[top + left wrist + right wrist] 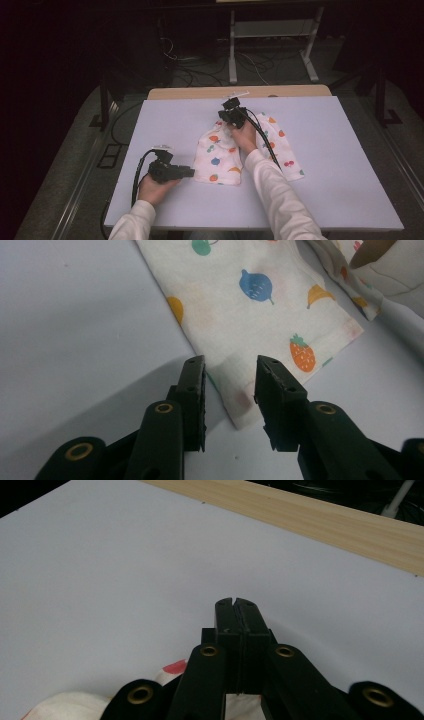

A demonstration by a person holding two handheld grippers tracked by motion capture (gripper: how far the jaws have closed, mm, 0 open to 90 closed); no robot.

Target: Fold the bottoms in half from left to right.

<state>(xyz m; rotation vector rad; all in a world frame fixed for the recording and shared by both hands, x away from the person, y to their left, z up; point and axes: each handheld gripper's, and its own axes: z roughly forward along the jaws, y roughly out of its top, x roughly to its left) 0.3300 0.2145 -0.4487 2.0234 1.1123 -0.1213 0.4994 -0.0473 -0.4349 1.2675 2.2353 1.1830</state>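
Note:
A small white garment (220, 155) printed with coloured fruit lies spread on the pale table (330, 175). My left gripper (192, 172) lies level at the garment's near left corner. In the left gripper view its jaws (230, 362) stand apart with the hem corner of the garment (240, 315) between them, the pads not pressing on it. My right gripper (230, 105) sits at the garment's far end, pointing away from me. Its jaws (234, 602) are pressed together over bare table, with a bit of the garment (60, 705) under their base. Whether any fabric is pinched I cannot tell.
A wooden strip (200, 93) (325, 525) borders the table's far edge. Beyond it on the dark floor stand a white frame (270, 45) and loose cables. The right arm's white sleeve (395, 275) lies across the garment's right half. Bare table surrounds the garment.

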